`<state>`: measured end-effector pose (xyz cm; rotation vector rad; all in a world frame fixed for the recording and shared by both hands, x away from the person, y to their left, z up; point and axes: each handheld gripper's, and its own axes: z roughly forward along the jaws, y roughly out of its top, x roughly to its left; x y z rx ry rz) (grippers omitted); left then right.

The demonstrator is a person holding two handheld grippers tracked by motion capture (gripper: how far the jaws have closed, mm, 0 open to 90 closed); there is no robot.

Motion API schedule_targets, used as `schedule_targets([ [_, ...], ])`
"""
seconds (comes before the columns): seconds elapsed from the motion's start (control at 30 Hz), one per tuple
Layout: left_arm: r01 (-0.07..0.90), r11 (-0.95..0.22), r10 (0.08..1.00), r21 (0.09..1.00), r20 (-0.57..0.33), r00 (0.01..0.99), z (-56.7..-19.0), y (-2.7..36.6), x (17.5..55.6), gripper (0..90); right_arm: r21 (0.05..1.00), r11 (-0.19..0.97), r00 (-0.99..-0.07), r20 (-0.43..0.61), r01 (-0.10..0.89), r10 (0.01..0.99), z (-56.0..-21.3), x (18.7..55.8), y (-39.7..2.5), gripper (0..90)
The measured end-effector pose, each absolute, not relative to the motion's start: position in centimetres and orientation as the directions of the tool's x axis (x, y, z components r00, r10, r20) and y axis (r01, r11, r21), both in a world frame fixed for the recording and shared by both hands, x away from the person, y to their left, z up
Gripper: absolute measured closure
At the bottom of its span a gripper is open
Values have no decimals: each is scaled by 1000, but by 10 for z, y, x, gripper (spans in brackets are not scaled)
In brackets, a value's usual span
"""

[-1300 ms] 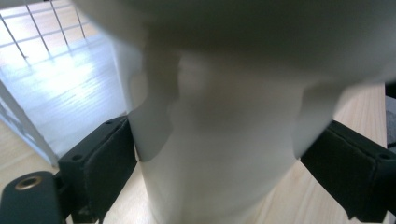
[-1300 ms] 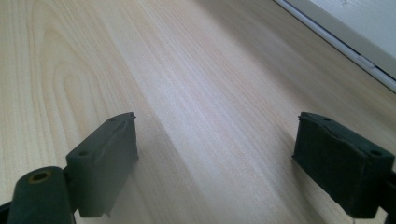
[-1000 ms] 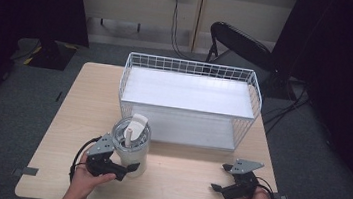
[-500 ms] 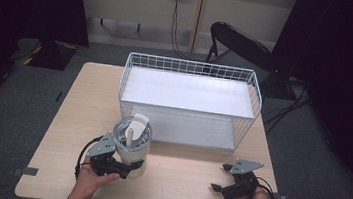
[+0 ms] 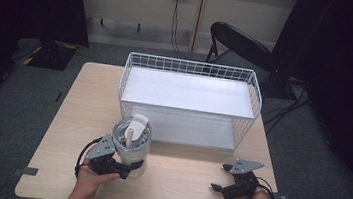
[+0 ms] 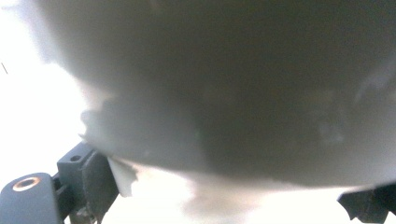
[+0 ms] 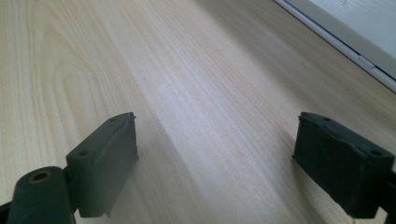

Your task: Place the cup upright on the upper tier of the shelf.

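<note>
The landmark is the wire basket (image 5: 189,101), standing at the far centre of the table (image 5: 62,116).

**Left side.** The left gripper (image 5: 124,166) sits near the table's near edge, in front of the basket's near-left corner. Its jaws stand on either side of the lower body of a clear jar (image 5: 131,144) with a white piece standing up inside it. In the left gripper view the jar wall (image 6: 233,84) is pressed up against the camera, with a jaw visible at each bottom corner and spread wide. The jaws appear closed onto the jar, though pad contact is not clearly shown.

**Hazards, as judged from this position:**
- The hold is low on a tall jar. A quick lift or tilt could tip the jar out of the jaws.
- The jar stands just in front of the basket's near wall. A forward move without enough height could strike the wire rim.
- The white piece inside looks loose and could shift if the jar tilts.

**Right side.** The right gripper (image 5: 227,186) rests low over the table in front of the basket's near-right corner, well apart from the jar. Its jaws are wide apart and hold nothing; bare wood lies between them in the right gripper view (image 7: 217,158).
</note>
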<state>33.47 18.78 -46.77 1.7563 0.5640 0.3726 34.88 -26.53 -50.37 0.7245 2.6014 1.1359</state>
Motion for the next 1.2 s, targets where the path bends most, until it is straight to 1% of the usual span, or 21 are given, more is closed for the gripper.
schedule_targets([
  [0.07,191,-173,555,966,-64,829,-464,188,334,94,733,582,-857,3,353,516,-504,349,-265,129],
  [0.17,176,-176,551,969,-52,833,-460,188,333,94,733,582,-857,3,353,516,-504,349,-265,129],
  [0.2,203,-160,552,966,-83,830,-456,186,332,94,733,582,-857,3,353,516,-504,349,-265,129],
  [0.27,213,-158,550,964,-94,830,-452,185,332,94,733,582,-857,3,352,516,-504,349,-265,129],
  [0.4,217,-171,561,961,-86,824,-446,184,334,94,733,582,-857,3,353,516,-504,349,-265,129],
  [0.67,234,-186,552,954,-95,828,-430,184,336,95,733,582,-857,3,353,516,-504,349,-265,129],
  [0.7,212,-205,558,956,-63,827,-427,185,338,95,733,582,-857,3,353,516,-504,349,-265,129],
  [0.73,234,-187,559,954,-93,824,-424,183,338,95,733,582,-857,3,353,516,-504,349,-265,129],
  [0.77,238,-193,559,952,-93,824,-421,183,338,94,733,582,-857,3,353,516,-504,349,-265,129],
  [0.8,256,-181,558,950,-115,822,-418,183,340,94,733,582,-857,3,353,516,-504,349,-265,129],
  [1.03,245,-160,563,956,-116,818,-406,182,344,95,733,582,-857,3,353,516,-504,349,-265,129],
  [1.07,255,-154,561,954,-128,818,-402,180,344,95,733,582,-857,3,353,516,-504,349,-265,129],
  [1.2,257,-152,561,954,-131,818,-394,178,346,95,733,582,-857,3,353,516,-504,349,-265,129],
])
